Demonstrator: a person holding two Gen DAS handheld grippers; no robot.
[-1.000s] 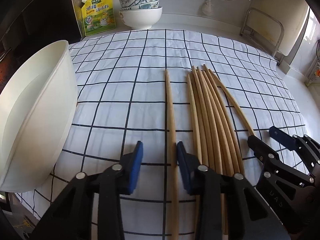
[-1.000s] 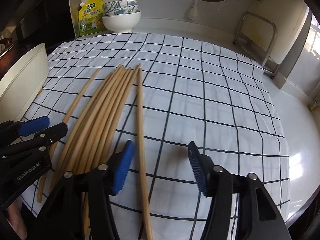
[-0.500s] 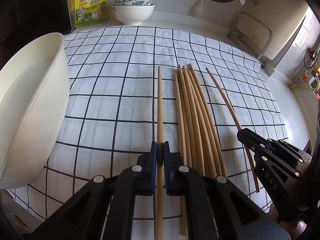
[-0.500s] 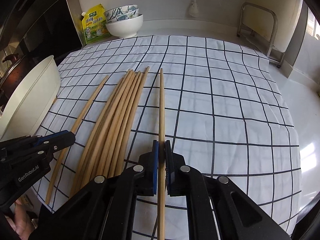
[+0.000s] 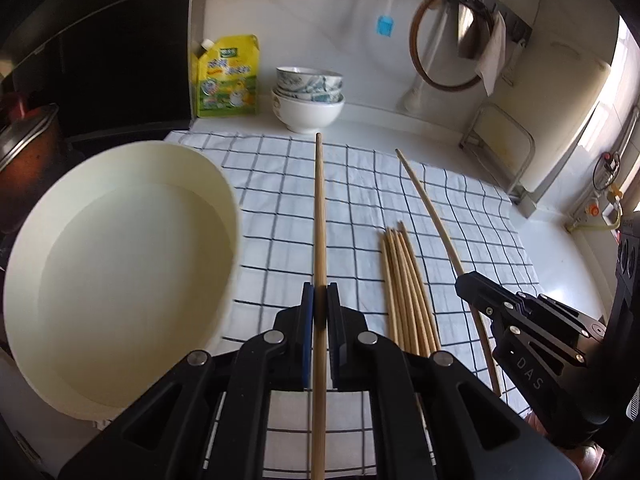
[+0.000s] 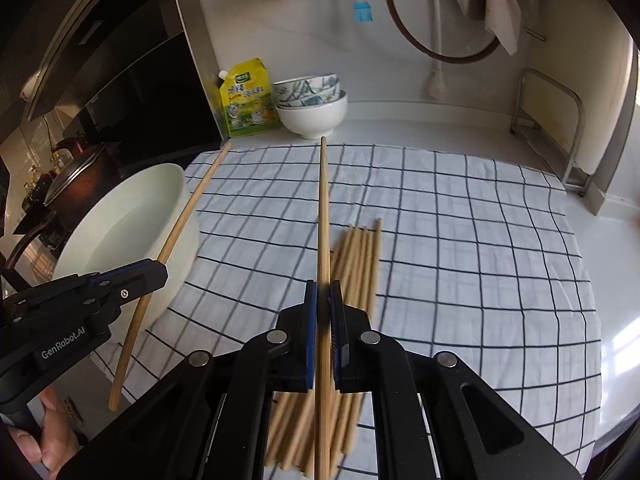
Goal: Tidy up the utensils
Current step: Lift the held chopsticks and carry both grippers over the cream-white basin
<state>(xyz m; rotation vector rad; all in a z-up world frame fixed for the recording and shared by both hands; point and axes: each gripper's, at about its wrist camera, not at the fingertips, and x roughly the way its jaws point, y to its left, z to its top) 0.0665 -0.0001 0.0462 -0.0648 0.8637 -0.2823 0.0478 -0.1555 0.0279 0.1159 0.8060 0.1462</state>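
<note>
My left gripper (image 5: 319, 304) is shut on one wooden chopstick (image 5: 320, 216) and holds it above the checked cloth (image 5: 280, 208), just right of the large white bowl (image 5: 120, 272). My right gripper (image 6: 323, 304) is shut on another chopstick (image 6: 324, 208), lifted over the bundle of several chopsticks (image 6: 356, 264) that lies on the cloth (image 6: 460, 240). The left gripper (image 6: 120, 280) and its chopstick (image 6: 180, 220) show in the right wrist view beside the white bowl (image 6: 120, 224). The right gripper (image 5: 500, 304), its chopstick (image 5: 432, 208) and the bundle (image 5: 404, 280) show in the left wrist view.
A stack of bowls (image 5: 308, 100) and a yellow pouch (image 5: 226, 76) stand at the back of the counter. A dark pot (image 6: 80, 172) sits on the stove at the left. A metal rack (image 6: 552, 120) stands at the back right. The counter edge lies right of the cloth.
Both grippers closed on a chopstick each, then lifted them off the cloth. The left one moved toward the white bowl. The bundle stays on the cloth.
</note>
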